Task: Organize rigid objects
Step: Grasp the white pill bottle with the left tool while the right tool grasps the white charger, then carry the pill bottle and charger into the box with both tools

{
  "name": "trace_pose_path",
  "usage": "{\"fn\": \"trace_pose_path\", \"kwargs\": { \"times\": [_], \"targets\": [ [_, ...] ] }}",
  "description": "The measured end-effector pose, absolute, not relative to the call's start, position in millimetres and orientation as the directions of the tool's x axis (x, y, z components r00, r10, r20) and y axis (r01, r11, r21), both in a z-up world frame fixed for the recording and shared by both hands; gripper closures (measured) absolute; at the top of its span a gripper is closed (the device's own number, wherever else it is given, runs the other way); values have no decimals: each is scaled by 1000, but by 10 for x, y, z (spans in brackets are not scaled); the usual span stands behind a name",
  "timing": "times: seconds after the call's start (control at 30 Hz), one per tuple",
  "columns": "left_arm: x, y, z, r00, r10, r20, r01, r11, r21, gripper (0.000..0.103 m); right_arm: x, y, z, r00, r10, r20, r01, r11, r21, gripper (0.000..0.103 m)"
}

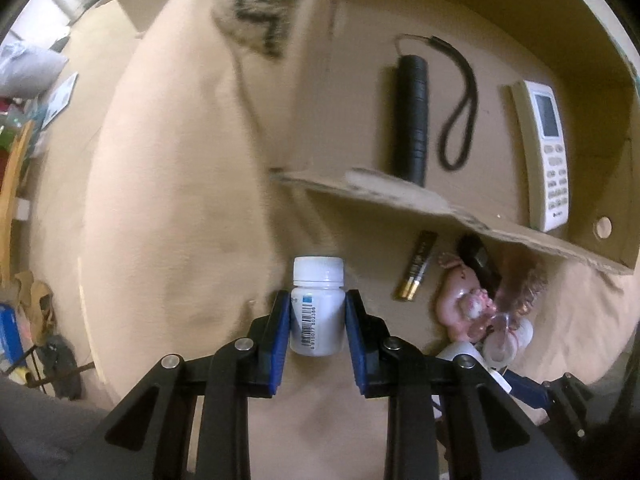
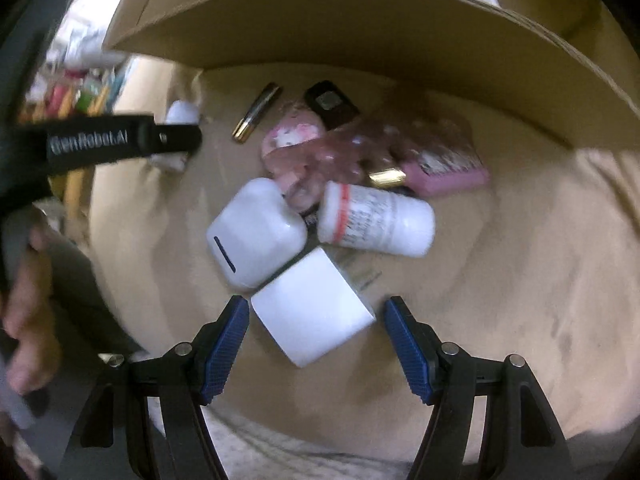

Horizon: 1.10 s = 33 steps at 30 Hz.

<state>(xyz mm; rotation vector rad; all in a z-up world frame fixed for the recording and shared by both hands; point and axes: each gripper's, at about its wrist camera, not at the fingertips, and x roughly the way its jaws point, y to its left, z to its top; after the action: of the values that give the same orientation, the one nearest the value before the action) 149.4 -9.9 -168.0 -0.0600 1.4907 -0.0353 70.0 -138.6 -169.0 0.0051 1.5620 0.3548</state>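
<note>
A small white pill bottle (image 1: 318,304) with a barcode label lies on the beige cloth, and my left gripper (image 1: 318,296) is shut on its body, blue pads against both sides. The right wrist view shows this gripper's black arm (image 2: 120,140) at the left. My right gripper (image 2: 317,302) hangs open over a pile; a white cube charger (image 2: 312,308) lies between its fingers, untouched. Just beyond lie a white earbud case (image 2: 256,232) and a white bottle with a red band (image 2: 376,220).
An open cardboard box (image 1: 440,204) holds a black flashlight (image 1: 410,120) with a strap and a white remote (image 1: 544,156). Its flap overhangs the pile. Gold-tipped batteries (image 2: 258,112), a pink toy (image 2: 294,136), a pink pack (image 2: 444,168) and a black item (image 2: 330,104) lie nearby. A hand (image 2: 24,280) is at left.
</note>
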Motion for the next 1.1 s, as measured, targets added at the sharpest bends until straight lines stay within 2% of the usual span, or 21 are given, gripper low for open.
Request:
{"fn": "trace_pose_path", "kwargs": {
  "times": [0.1,0.13,0.17,0.63,0.9,1.1],
  "targets": [
    [1512,17,-1686,76,-52,-996,-26,998,-55,78,688,-1301,-1696,-18,185,-982,-271,945,183,30],
    [1521,38,-1693,74,-52,-996,-28,998,-54,78,673,-1278,-1689,-4,173,-985,-285,944,167,33],
    [1529,50,-1692,74,-52,-996,-30,998,-55,78,653,-1257,-1672,8,157,-988,-300,943,147,44],
    [1418,121,-1593,111,-10,-994,-72,997,-18,79,536,-1311,-1398,81,223,-972,-278,941,192,45],
    [1321,429,-1032,316,73,-946,-162,987,22,79,529,-1650,-873,275,298,-914,-202,947,248,45],
    [1266,468,-669,460,69,-885,-187,982,-21,79,524,-1819,-438,459,330,-825,-197,943,267,45]
  ]
}}
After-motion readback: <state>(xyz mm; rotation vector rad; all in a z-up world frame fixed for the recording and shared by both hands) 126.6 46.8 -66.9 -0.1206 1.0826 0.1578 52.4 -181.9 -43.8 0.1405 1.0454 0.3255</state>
